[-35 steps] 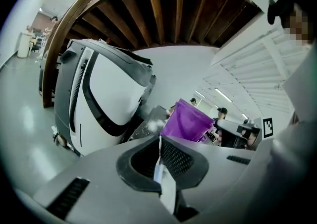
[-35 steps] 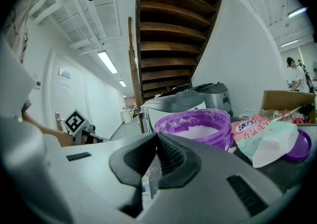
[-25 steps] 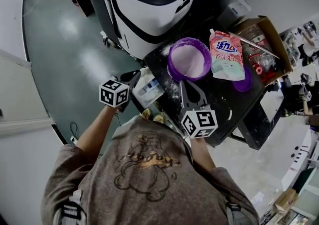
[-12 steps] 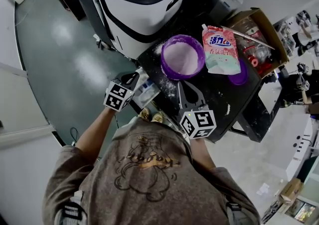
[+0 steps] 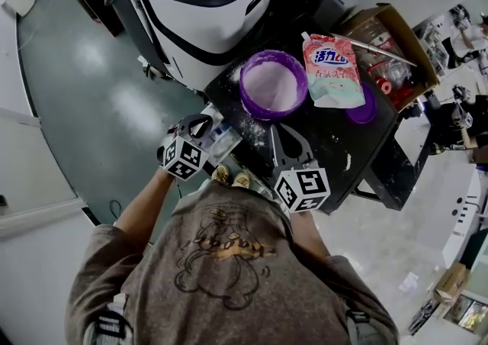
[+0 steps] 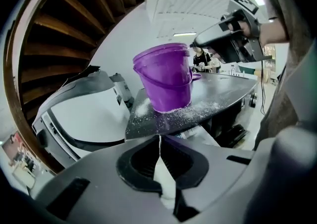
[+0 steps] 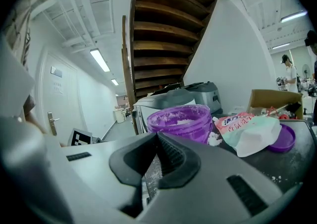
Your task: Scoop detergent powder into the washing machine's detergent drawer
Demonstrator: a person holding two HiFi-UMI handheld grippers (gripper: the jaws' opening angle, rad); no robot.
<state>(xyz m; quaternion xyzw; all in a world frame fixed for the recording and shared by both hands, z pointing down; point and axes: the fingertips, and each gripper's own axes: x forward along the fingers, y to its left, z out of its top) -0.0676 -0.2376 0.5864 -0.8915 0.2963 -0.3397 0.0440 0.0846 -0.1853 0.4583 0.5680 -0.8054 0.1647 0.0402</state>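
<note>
We find the left claw (image 6: 159, 140) drawn together, with only a thin pale slit left between its two sides; we cannot tell whether anything is pinched there. In the head view it sits left of centre, just beside the white detergent drawer (image 5: 223, 139), at the left edge of the black bench (image 5: 335, 149) and below the white-and-black washing machine (image 5: 206, 23). The right claw (image 7: 157, 136) is likewise closed tip to tip, holds nothing, and lies over the bench at centre frame. The round purple plastic tub (image 6: 163, 86) of white powder stands on the bench above it, with spilt powder around its base. A pink-and-white detergent pouch (image 5: 329, 69) lies just beside the tub, to its right.
</note>
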